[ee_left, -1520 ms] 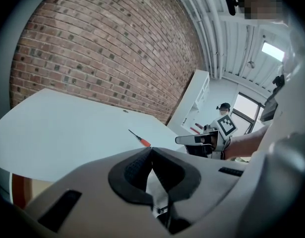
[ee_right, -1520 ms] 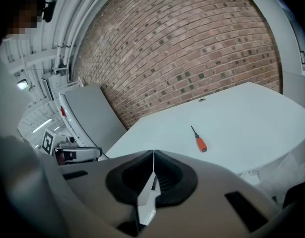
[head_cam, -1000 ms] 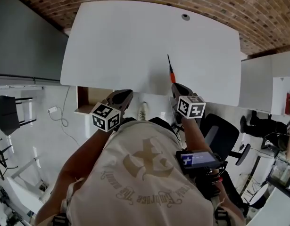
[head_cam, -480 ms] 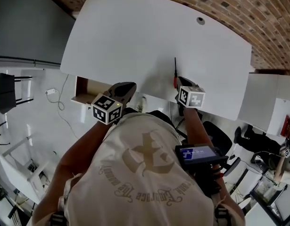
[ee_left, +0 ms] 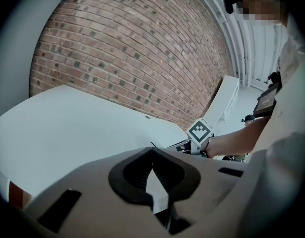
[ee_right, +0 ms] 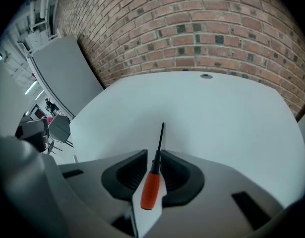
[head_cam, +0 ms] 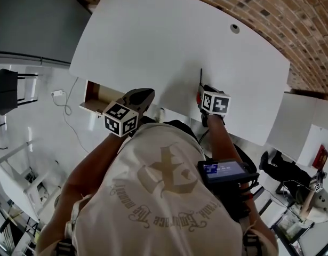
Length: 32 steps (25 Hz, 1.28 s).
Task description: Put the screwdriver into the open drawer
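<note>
A screwdriver [ee_right: 152,187] with an orange handle and black shaft lies on the white table [ee_right: 216,113] near its front edge, tip pointing away from me. My right gripper [ee_right: 153,153] straddles it; its jaws have just been opening and stand apart, with the handle's black collar between them. In the head view the right gripper [head_cam: 202,92] covers most of the screwdriver [head_cam: 200,73]. My left gripper [head_cam: 142,95] hovers shut and empty over the table's front edge, just right of the open wooden drawer [head_cam: 94,97]. In its own view the left gripper [ee_left: 151,148] has its tips together.
A round cable grommet [head_cam: 235,29] sits at the table's far side. A grey panel [head_cam: 25,25] stands to the left and a dark chair [head_cam: 6,92] below it. A cable [head_cam: 68,97] lies on the floor by the drawer. Brick wall [ee_right: 202,29] behind the table.
My right gripper has gone forward and down over the screwdriver, which now lies between its jaws. The left gripper has shifted slightly along the table's front edge.
</note>
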Available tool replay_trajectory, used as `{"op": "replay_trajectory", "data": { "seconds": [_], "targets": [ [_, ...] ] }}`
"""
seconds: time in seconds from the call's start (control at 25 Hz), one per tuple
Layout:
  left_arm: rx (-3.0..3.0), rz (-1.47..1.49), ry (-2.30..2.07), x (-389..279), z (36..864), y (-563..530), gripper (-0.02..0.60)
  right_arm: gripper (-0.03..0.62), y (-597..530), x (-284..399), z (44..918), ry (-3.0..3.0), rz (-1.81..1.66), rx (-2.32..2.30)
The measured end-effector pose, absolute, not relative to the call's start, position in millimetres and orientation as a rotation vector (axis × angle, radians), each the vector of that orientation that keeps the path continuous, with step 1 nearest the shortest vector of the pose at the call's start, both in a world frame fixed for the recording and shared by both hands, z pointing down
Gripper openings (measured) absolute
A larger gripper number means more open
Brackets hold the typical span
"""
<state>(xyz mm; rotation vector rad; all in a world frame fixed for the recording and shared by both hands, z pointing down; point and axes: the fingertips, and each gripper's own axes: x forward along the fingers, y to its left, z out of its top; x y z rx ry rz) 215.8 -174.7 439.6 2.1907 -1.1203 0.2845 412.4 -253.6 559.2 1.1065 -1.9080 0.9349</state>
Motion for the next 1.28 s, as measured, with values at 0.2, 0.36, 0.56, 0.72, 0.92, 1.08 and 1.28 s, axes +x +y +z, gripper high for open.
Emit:
{"op": "replay_trajectory", "data": {
  "seconds": [0.2,0.36,0.56,0.72,0.92,1.08,1.28],
  "targets": [
    [2.162,0.270,-1.161,209.4,440.5,-174.4,0.020,0.114,-255.2,410.4,578.5,-1.848,0.975,1.057],
    [2.151,0.261,-1.181,204.8,439.8,-173.0,0.020,0.114,-252.3,411.4,587.3,-1.797,0.970,1.034],
    [2.151,0.262,-1.190,203.5,436.3,-173.5,0.020,0.081,-251.4,405.9,589.6,-1.771,0.992,1.026],
    [2.153,0.265,-1.192,203.8,433.3,-172.8,0.020,0.074,-250.6,407.0,589.0,-1.771,1.053,1.035],
    [2.158,0.273,-1.192,204.3,433.2,-170.4,0.020,0.074,-246.9,408.7,583.5,-1.818,1.134,1.035],
    [2.164,0.275,-1.185,204.7,433.2,-165.5,0.020,0.072,-241.1,405.2,577.3,-1.870,1.170,1.027],
    [2.176,0.276,-1.165,205.7,434.1,-157.3,0.020,0.072,-231.6,400.4,567.3,-1.923,1.204,1.032]
  ]
}}
